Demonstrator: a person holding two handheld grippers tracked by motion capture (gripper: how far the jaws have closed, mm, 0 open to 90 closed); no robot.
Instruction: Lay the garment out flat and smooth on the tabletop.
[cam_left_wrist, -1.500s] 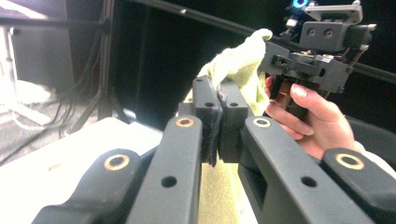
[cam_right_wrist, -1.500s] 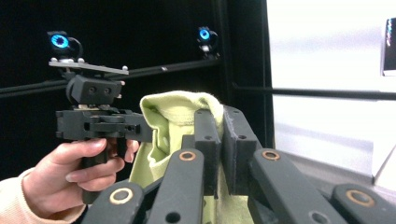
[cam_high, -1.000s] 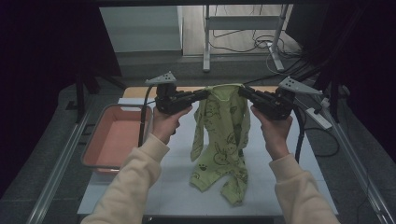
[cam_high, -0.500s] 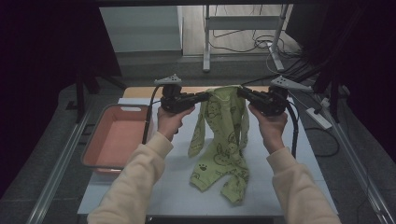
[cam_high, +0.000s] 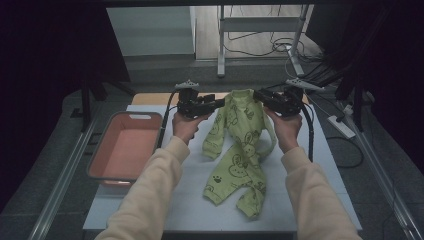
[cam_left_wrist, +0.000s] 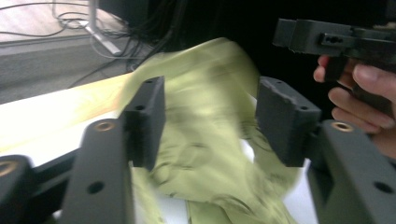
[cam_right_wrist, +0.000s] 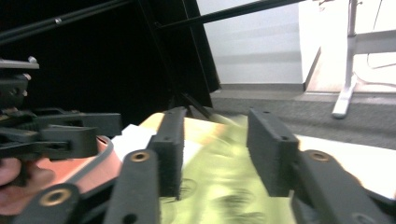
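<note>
You had the green baby romper (cam_high: 240, 150) flat on the white table (cam_high: 320, 180), legs toward you, collar at the far end. Both sets of jaws had just been opening. Left gripper (cam_high: 216, 104): jaws apart, shoulder cloth (cam_left_wrist: 210, 126) between the 2 pads, loose, not pinched. Right gripper (cam_high: 258, 95): same, jaws parted, fabric (cam_right_wrist: 219, 177) between them, unclamped. Pink tray (cam_high: 100, 165) sat on the table's left edge, well apart from the romper.
</note>
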